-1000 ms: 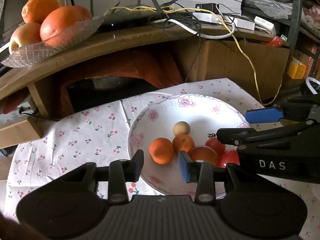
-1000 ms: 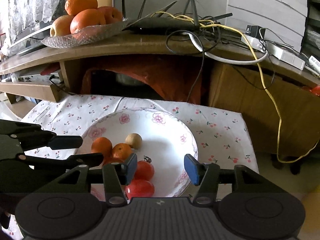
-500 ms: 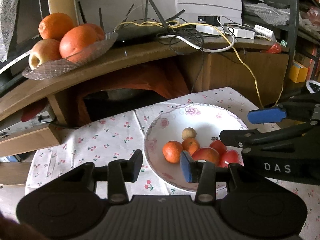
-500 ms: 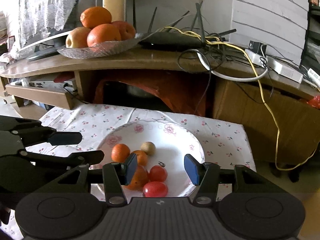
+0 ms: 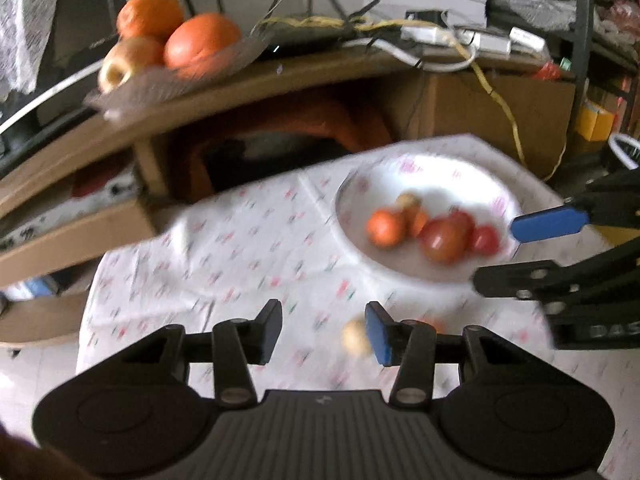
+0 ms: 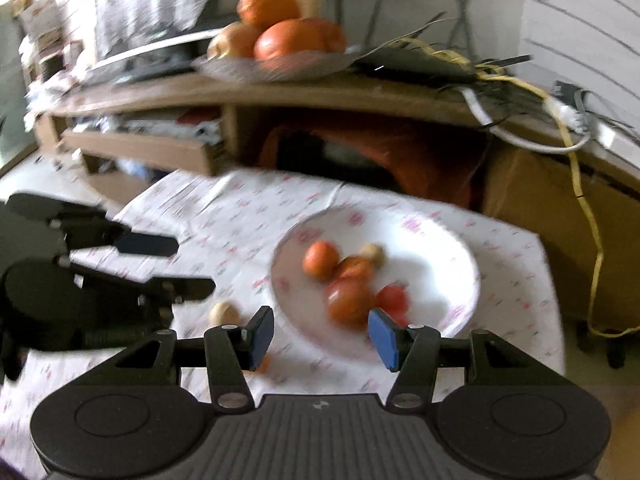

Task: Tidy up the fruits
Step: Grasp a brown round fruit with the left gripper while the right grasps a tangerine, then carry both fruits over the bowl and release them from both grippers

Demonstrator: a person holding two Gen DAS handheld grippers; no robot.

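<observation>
The landmark is the white floral plate [image 6: 460, 256], which rests on the cloth-covered surface [image 6: 248, 220]. It carries the gathered fruit: a small orange [image 6: 320, 260] at its left side, a pale round fruit [image 6: 373, 254] behind, a large red-orange fruit [image 6: 349, 300] toward the front, and a red tomato [image 6: 394, 298] right of that. Grouping on the plate is judged to be the sorting goal.

One pale fruit [image 6: 224, 313] lies on the cloth, off the plate, just left of its front rim. It is judged to be the next item to collect.

The left gripper [image 5: 322, 334] is held wide and empty, above the cloth in front of the plate, with the stray fruit [image 5: 356, 342] beside its right pad. The right gripper [image 6: 320, 338] is also wide and empty, over the plate's front rim.

The left view shows the stray fruit's position against the pad. Only the right view shows a small orange object [image 6: 263, 365] peeking from behind the left finger; its identity cannot be determined. Both frames are motion-blurred.
</observation>
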